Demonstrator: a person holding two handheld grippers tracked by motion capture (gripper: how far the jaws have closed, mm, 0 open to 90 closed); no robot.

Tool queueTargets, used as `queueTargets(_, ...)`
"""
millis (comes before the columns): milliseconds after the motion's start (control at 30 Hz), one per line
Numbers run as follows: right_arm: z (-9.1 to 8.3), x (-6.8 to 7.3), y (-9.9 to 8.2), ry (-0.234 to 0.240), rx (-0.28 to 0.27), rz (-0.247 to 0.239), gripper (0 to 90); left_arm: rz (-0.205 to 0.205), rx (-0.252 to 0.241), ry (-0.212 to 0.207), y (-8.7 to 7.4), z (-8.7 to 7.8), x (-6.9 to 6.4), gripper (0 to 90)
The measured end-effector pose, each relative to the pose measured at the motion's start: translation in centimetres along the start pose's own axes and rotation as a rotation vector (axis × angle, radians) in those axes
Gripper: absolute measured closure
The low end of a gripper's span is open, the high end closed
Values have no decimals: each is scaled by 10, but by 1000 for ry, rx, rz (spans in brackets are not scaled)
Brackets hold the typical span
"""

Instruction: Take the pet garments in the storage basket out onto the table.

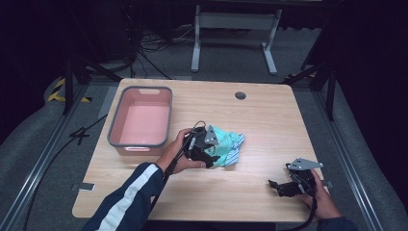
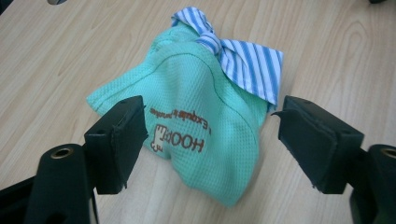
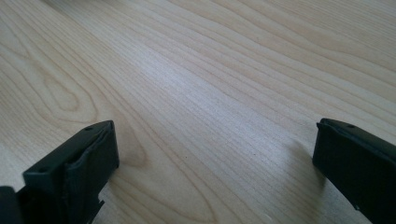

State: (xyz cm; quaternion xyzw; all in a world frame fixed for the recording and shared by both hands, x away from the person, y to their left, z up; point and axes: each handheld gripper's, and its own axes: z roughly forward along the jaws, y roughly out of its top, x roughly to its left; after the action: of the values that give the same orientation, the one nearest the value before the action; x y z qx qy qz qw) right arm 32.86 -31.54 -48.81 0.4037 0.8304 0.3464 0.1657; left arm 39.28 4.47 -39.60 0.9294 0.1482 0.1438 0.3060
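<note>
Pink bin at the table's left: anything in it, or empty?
Empty. The high view shows the pink bin with its bare floor, while the green cloth lies bunched on the table.

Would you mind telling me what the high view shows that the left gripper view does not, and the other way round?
The high view alone takes in the pink bin at the table's left, the right gripper held open near the front right edge, away from the cloth, and the floor and a stand beyond the table. The left gripper view alone shows brown lettering printed on the cloth and its blue-striped part close up. Both show the green cloth, the wooden table and the left gripper, open at the cloth.
</note>
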Motion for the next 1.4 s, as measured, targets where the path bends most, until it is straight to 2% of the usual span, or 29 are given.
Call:
queueTargets(200,0,0,0,0,0,0,5,28,9,-6,-10,-10,-4,228)
queueTargets(233,0,0,0,0,0,1,5,43,13,-1,-11,-12,-5,228)
queueTargets(567,0,0,0,0,0,0,5,58,31,15,-26,-23,-10,207)
queueTargets(633,0,0,0,-1,0,0,5,67,55,18,-31,-25,-12,202)
queueTargets(900,0,0,0,-1,0,2,5,70,64,28,-44,-33,-15,201)
queueTargets(1100,0,0,0,-1,0,1,5,84,100,33,-60,-38,-19,200)
queueTargets(1400,0,0,0,-1,0,1,5,68,149,41,-87,-46,-21,201)
